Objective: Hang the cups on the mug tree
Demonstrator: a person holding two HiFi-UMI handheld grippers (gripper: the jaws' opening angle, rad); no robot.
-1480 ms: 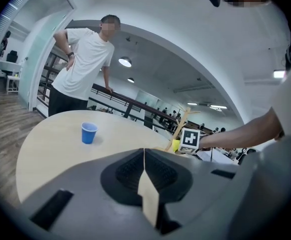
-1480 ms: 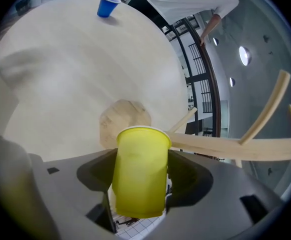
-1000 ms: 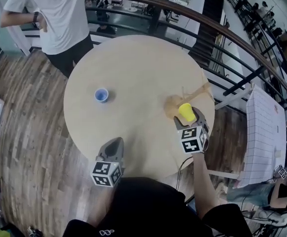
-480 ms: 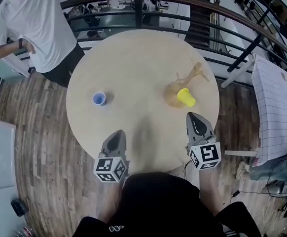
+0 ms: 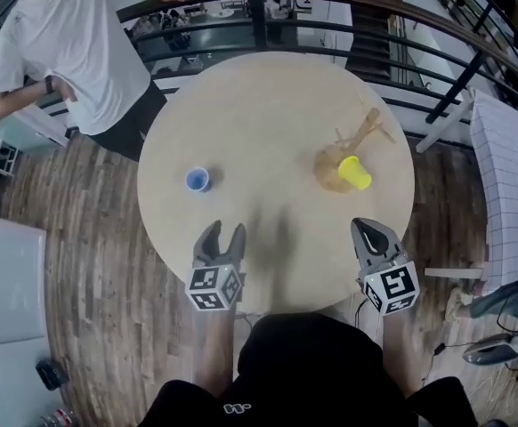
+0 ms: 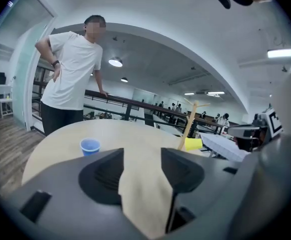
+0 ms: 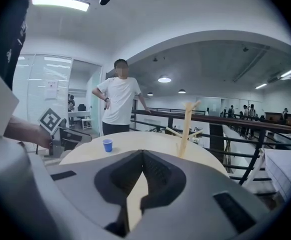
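So far, one of the two cups looks to be dealt with. The yellow cup is seen lying on its side against the mug tree, low on the trunk, and is judged to be hung on one of the lower pegs, though the peg itself cannot be made out. The blue cup is not yet hung: it stands upright on the round bench, well apart from the mug tree, to its left in the head view.

The right gripper is held near the bench edge, on the person's side of the mug tree, with its jaws clenched together and nothing between them. The left gripper is held at the same edge, further left of the mug tree and nearer the blue cup. Its jaws have just been opening and stand released, with only bare bench seen through the gap.

What is left, then, is judged to be the second half of the task: the blue cup has to be grasped, carried across to the mug tree and hooked on a free peg. The upper pegs are seen to be bare.
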